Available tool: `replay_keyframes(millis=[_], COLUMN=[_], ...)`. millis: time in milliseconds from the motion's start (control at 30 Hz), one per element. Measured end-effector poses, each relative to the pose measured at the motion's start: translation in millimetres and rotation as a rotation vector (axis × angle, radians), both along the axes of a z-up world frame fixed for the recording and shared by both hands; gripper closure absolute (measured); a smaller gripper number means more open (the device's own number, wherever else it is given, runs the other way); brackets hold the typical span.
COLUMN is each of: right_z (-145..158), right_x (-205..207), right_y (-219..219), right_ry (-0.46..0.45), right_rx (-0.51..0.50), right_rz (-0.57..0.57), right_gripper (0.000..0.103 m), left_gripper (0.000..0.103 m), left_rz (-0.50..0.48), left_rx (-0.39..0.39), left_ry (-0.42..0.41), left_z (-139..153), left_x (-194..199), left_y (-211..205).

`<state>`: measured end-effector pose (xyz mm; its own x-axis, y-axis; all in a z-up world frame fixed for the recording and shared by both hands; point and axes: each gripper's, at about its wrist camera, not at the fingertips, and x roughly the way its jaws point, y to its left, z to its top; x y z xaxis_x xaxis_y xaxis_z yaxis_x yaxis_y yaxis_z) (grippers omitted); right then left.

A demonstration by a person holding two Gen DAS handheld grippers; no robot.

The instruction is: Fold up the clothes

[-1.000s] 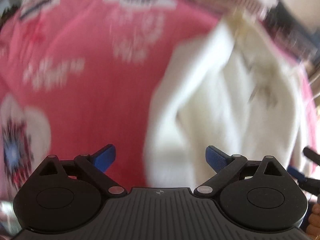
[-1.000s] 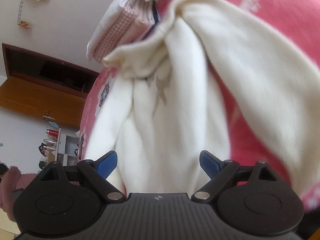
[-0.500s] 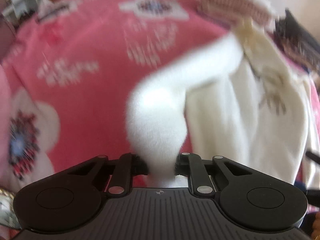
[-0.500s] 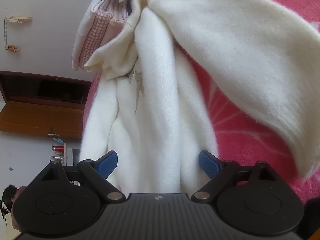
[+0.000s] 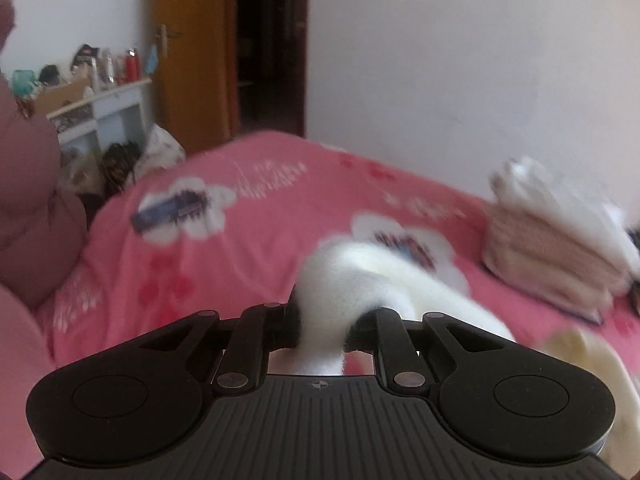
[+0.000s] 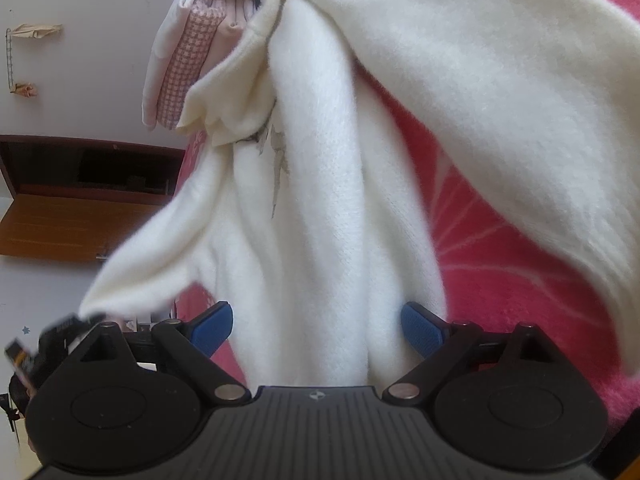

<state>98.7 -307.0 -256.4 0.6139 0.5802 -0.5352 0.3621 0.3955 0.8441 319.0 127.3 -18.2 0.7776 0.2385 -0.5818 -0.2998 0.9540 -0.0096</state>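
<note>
1. Through the left wrist camera we see our left tongs (image 5: 322, 330) clamped on a bunched fold of the cream fleece garment (image 5: 344, 280). The cloth is squeezed between the two fingers and trails away to the right, down towards the pink bedspread (image 5: 208, 264).
2. In this same view the bedspread stretches open to the left and ahead of the tongs, with printed white flowers on it. Its far edge meets a white wall (image 5: 440, 60), and a wooden door (image 5: 192, 48) stands beside a dark doorway. A stack of folded clothes (image 5: 560, 240) sits on the bed at the right, well apart from the tongs. A shelf of bottles (image 5: 108, 84) stands at the left beyond the bed edge; the picture is blurred there.
3. Through the right wrist camera, which looks rolled sideways, our right tongs (image 6: 316, 328) stand apart, blue pads (image 6: 422, 330) wide on either side.
4. Here the garment (image 6: 320, 200) hangs between the open fingers without being gripped; whether it touches the pads we cannot tell. One sleeve sweeps to the upper right over the bedspread (image 6: 500, 272), and another drawn-out part runs to the lower left.
5. The folded stack (image 6: 188, 52) shows at the top left, near the garment's collar end.
</note>
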Motion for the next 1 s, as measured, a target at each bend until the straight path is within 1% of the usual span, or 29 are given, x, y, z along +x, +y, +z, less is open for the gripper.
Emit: replay_keyframes(millis=[33,100,167,233,300,333,400,433,500,567,633,667,733,767,800,833,867,900,933,1000], right_z=[-1,-4,-6,-7,-8,-9,-10,-11,-10,-9,-9,-10,-9,-11,-12,-12,-11,-10,-9,-5], right_x=[3,8,12,16,19,21,23,23,25,27,28,26,22,20,18,17,15,13,10,4], right_y=[0,-1,-1,0,1,1,3,3,4,5,5,4,3,2,2,3,4,4,4,5], right_ry=[0.002,0.007,0.008,0.007,0.007,0.006,0.005,0.005,0.004,0.004,0.004,0.002,-0.004,-0.007,-0.011,-0.014,-0.017,-0.020,-0.023,-0.029], right_rx=[0.007,0.022,0.032,0.040,0.048,0.052,0.053,0.051,0.047,0.045,0.043,0.041,0.038,0.034,0.029,0.024,0.017,0.010,0.002,-0.023], right_rz=[0.003,0.010,0.015,0.019,0.023,0.025,0.025,0.025,0.026,0.027,0.027,0.028,0.030,0.029,0.029,0.027,0.026,0.026,0.026,0.030], right_gripper=[0.006,0.004,0.001,0.000,0.000,0.000,0.000,0.000,0.000,0.000,0.000,0.000,0.000,0.000,0.000,0.000,0.000,0.000,0.000,0.000], left_gripper=[0.089,0.085,0.081,0.072,0.069,0.063,0.055,0.054,0.049,0.045,0.032,0.030,0.017,0.013,0.010,0.008,0.008,0.008,0.008,0.008], left_rz=[0.015,0.022,0.028,0.035,0.044,0.052,0.070,0.072,0.088,0.090,0.081,0.077,0.072,0.068,0.069,0.069,0.068,0.061,0.055,0.011], left_rx=[0.008,0.038,0.080,0.125,0.214,0.278,0.383,0.394,0.344,0.255,0.161,0.111,-0.002,-0.052,-0.081,-0.111,-0.135,-0.134,-0.121,-0.079], left_ry=[-0.001,0.040,0.115,0.189,0.244,0.263,0.286,0.283,0.273,0.319,0.361,0.378,0.360,0.346,0.332,0.318,0.305,0.298,0.291,0.262], left_z=[-3,-26,-63,-100,-137,-153,-181,-187,-183,-170,-155,-146,-128,-118,-109,-99,-90,-81,-73,-56], left_x=[17,49,67,83,84,82,77,75,69,68,66,64,49,42,32,22,12,4,-7,-33], left_y=[3,2,-3,-7,-13,-15,-15,-12,-4,9,23,30,42,48,52,56,59,59,57,46])
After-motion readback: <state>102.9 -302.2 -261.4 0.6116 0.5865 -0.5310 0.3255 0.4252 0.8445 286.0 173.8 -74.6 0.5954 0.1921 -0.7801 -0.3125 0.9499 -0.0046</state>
